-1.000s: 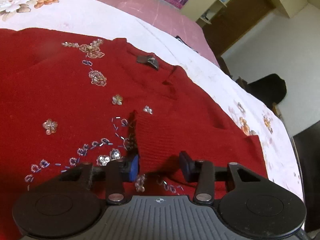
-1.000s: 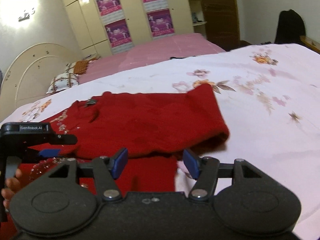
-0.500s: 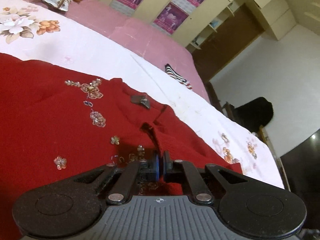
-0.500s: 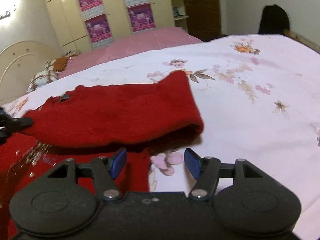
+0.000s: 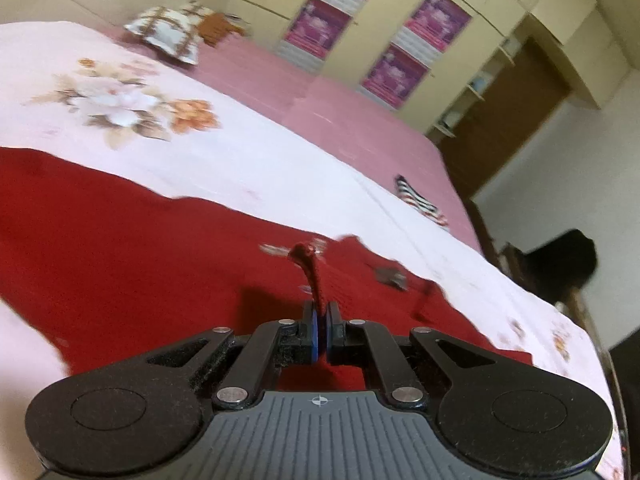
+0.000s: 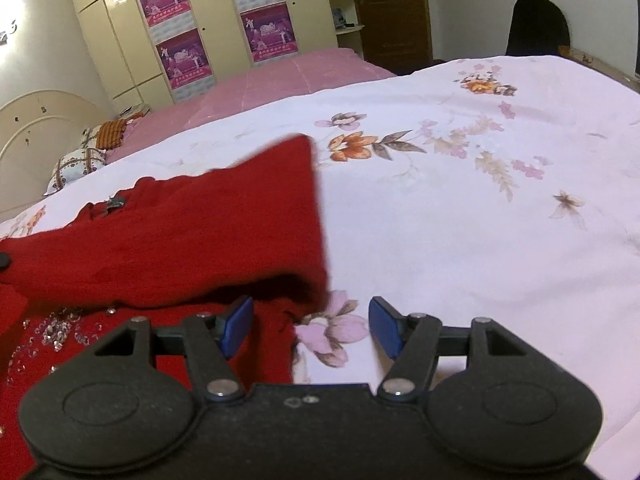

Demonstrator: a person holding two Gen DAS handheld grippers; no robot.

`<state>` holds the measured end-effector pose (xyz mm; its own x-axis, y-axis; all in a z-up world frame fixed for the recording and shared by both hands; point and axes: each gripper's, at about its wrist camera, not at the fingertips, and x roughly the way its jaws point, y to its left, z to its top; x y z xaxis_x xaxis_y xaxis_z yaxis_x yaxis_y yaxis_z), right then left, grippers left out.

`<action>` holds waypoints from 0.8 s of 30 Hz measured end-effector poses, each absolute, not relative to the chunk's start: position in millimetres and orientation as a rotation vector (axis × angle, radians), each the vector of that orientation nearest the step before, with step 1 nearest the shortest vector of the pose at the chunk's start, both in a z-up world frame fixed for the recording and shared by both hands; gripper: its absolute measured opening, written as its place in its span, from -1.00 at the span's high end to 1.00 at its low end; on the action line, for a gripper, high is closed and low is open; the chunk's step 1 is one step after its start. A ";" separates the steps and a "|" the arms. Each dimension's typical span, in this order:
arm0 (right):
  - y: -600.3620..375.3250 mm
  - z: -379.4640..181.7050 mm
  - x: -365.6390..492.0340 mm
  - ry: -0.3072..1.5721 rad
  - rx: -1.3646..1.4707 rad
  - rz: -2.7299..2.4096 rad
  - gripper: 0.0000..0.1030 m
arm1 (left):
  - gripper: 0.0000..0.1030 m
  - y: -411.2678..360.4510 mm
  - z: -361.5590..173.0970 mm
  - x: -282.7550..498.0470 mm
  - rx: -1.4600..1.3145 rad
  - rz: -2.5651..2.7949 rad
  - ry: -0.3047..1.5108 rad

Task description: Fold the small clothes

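Note:
A red knit sweater with beaded flowers lies on a floral white bedsheet. My left gripper is shut on the cuff of the sweater's sleeve and holds it lifted over the sweater body. In the right wrist view the sweater lies at left with the sleeve folded across it and beads showing below. My right gripper is open and empty, low over the sweater's right edge and the sheet.
A pink bed cover lies beyond the sheet, with pillows at its head. A striped cloth lies near the far edge. Wardrobes with posters and a dark chair stand behind.
My left gripper shut on the sleeve cuff and lifted it, carrying it leftward across the sweater. My right gripper moved right along the sweater's edge and stayed open.

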<state>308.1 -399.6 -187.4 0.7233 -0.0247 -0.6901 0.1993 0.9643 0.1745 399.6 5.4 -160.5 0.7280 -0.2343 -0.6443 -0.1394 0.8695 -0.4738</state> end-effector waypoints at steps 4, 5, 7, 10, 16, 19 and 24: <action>-391.7 -190.4 320.8 0.761 0.216 -0.112 0.23 | 0.93 22.2 -178.5 398.4 -0.521 0.002 0.794; -393.1 -192.5 324.7 0.775 0.244 -0.100 0.33 | 0.93 25.3 -184.0 397.7 -0.520 0.016 0.803; -396.4 -193.5 327.3 0.784 0.282 -0.093 0.66 | 0.94 32.5 -192.0 399.2 -0.534 0.045 0.819; -397.2 -186.7 322.3 0.769 0.299 -0.069 0.82 | 0.94 38.7 -198.7 399.3 -0.545 0.068 0.824; -399.4 -193.2 315.8 0.794 0.219 -0.125 0.83 | 0.93 20.6 -198.7 399.9 -0.391 0.091 0.857; -401.1 -187.6 311.2 0.812 0.232 -0.088 0.62 | 0.93 21.7 -184.0 392.4 -0.374 0.119 0.828; -411.3 -166.1 291.5 0.751 0.284 -0.065 0.20 | 0.93 24.6 -161.3 378.5 -0.331 0.097 0.758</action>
